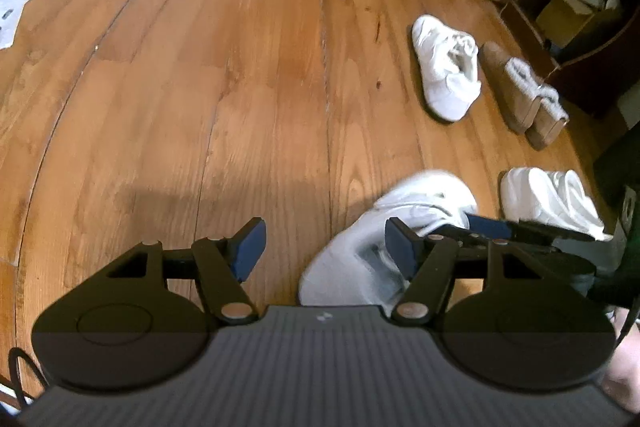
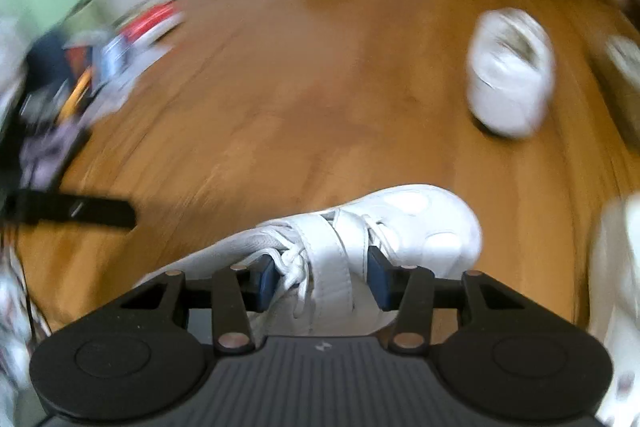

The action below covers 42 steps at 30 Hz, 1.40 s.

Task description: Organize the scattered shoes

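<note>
Gripping: right gripper (image 2: 322, 277) clamped on white sneaker (image 2: 360, 227)
Idling: left gripper (image 1: 324, 247) apart, empty
Next: needed carrying beside matching sneaker (image 2: 512, 75)

Floor (image 1: 240, 67): wood planks, warm orange-brown, low sheen, visible grain, seams and a few dark marks. White sneaker (image 2: 360, 239): smooth leather-like upper, slightly glossy at the toe, woven cloth laces. Tan boots (image 1: 520, 95): matt suede-like outer, fluffy pale lining at the cuff. Left gripper (image 1: 324, 247): matt black plastic arms, dull metal rivets, blue rubbery-looking pads, ribbed grey housing.
</note>
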Each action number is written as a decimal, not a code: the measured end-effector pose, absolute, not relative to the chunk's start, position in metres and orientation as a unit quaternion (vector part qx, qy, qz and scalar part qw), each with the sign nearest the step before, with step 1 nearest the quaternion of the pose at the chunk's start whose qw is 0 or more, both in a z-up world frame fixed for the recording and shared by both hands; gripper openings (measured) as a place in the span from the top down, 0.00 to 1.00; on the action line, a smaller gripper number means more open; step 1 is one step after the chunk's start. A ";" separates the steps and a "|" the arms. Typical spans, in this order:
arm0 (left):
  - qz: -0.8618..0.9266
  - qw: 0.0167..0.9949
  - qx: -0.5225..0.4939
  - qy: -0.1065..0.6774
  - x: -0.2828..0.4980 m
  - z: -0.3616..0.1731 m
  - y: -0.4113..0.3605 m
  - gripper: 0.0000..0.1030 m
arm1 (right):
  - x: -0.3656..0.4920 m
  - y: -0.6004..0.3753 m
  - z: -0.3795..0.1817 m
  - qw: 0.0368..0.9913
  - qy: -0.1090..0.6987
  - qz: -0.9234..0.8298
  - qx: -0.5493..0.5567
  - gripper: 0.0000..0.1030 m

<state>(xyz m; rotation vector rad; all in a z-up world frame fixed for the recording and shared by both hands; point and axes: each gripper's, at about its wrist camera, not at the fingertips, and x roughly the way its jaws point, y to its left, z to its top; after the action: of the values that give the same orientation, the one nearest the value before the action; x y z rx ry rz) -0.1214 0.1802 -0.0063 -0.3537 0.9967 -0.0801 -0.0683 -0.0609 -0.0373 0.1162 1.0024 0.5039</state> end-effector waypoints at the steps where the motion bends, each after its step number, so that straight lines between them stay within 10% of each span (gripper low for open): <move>1: -0.038 0.867 -0.163 0.469 -0.121 -0.008 0.178 0.28 | -0.067 -0.067 -0.037 0.844 0.477 0.233 0.079 0.57; 23: -0.012 0.850 -0.165 0.501 -0.121 -0.037 0.173 0.28 | -0.094 -0.131 -0.081 0.721 0.496 0.224 0.429 0.56; 30: -0.008 0.827 -0.202 0.525 -0.120 -0.051 0.188 0.25 | -0.135 -0.106 -0.019 0.851 0.420 0.288 0.129 0.16; 42: -0.027 0.800 -0.236 0.552 -0.121 -0.064 0.194 0.23 | -0.151 -0.036 -0.056 0.801 0.389 0.398 -0.222 0.34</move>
<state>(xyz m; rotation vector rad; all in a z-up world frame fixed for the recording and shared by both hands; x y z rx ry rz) -0.1210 0.1942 -0.0637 -0.5055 1.1834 -0.0579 -0.1505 -0.0356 -0.0557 -0.4771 0.8332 0.8531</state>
